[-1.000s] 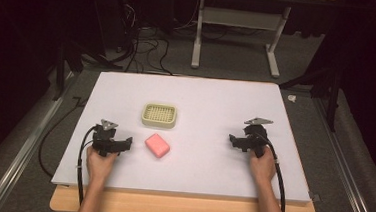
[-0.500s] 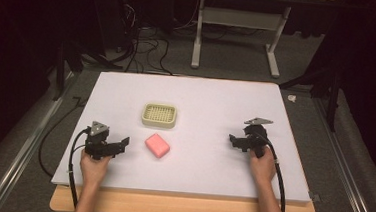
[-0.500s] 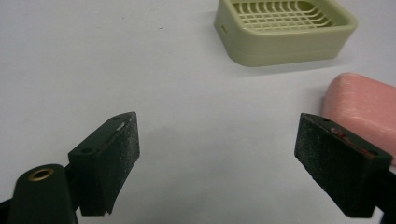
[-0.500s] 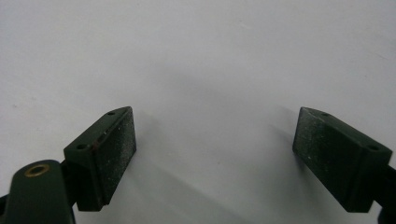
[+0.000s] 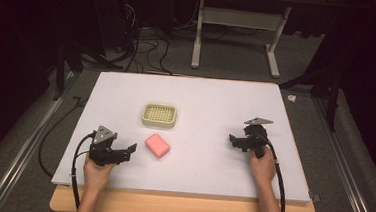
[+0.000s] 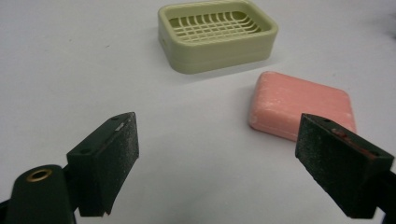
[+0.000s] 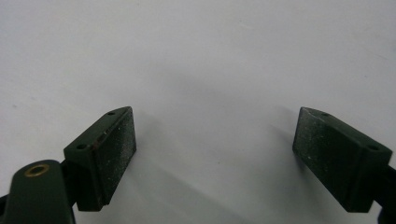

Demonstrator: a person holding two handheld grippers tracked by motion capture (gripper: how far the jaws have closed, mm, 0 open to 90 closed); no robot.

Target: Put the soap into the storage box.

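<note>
We hold the left gripper with jaws spread wide just short of a pink rounded soap bar lying flat on the white table, an empty pale-green slatted soap dish beyond it, the right gripper likewise agape, well apart.

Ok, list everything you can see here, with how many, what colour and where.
soap bar: one, pink, on the table near its front, left of centre
soap dish: one, pale green, slatted, empty, just behind the soap
table: one, white top with a wooden front edge
cables: several, black, on the floor behind the table
left gripper: one, black, fingers open, pointing toward the soap
right gripper: one, black, fingers open, over bare table
</note>
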